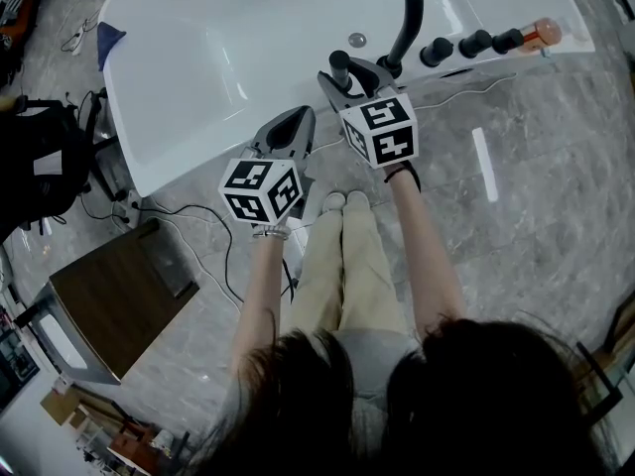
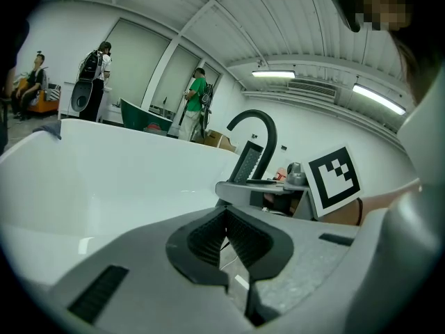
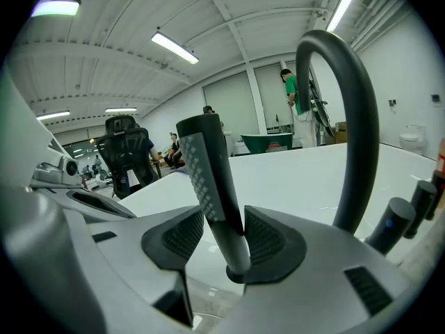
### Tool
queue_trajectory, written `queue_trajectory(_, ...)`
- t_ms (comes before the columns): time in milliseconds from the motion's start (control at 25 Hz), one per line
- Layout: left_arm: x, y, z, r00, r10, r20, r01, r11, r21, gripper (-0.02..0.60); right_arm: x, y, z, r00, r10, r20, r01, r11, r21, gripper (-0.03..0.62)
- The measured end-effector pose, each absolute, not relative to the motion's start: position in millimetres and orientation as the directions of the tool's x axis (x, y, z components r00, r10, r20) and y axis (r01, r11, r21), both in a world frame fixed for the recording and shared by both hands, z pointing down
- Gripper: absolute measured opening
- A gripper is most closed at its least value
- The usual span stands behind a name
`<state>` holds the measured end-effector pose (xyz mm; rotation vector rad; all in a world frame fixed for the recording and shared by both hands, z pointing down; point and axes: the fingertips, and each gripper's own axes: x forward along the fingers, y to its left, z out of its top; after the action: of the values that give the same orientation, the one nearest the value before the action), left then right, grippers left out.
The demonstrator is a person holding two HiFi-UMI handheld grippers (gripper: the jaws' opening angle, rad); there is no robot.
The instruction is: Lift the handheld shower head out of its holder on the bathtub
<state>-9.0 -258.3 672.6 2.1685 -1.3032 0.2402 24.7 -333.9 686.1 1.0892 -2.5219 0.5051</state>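
The dark handheld shower head (image 1: 340,65) stands upright in its holder (image 3: 236,275) on the rim of the white bathtub (image 1: 198,67). My right gripper (image 1: 344,79) is open around it. In the right gripper view the shower head's perforated handle (image 3: 205,165) rises between the pads; it lies close to the right pad, with a gap to the left one. My left gripper (image 1: 295,119) hovers at the tub's near edge, left of the right one, shut with nothing in it. The left gripper view shows its pads meeting (image 2: 224,218) and the shower head (image 2: 249,164) beyond.
A black arched faucet spout (image 1: 409,18) rises just right of the shower head, followed by a row of black knobs (image 1: 474,44). On the marble floor are a wood-topped cabinet (image 1: 119,296), a black bag (image 1: 40,167) and cables (image 1: 198,236). People stand far behind the tub.
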Motion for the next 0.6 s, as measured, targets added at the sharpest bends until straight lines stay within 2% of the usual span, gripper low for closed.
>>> queue_trajectory(320,-10.2,-254.3,680.9,0.509,-0.738,0.443,-0.847,-0.336,0.412,0.005,23.5,-336.4,691.6,-0.619,-0.619,0.483,-0.745,0.658,-0.112,0.144)
queue_trajectory(600,-8.8,-252.9,679.6,0.512,-0.739,0.437,-0.843,-0.335,0.422,0.005,28.5,-337.4,691.0,-0.578,-0.65,0.494,-0.788,0.6,-0.134,0.137)
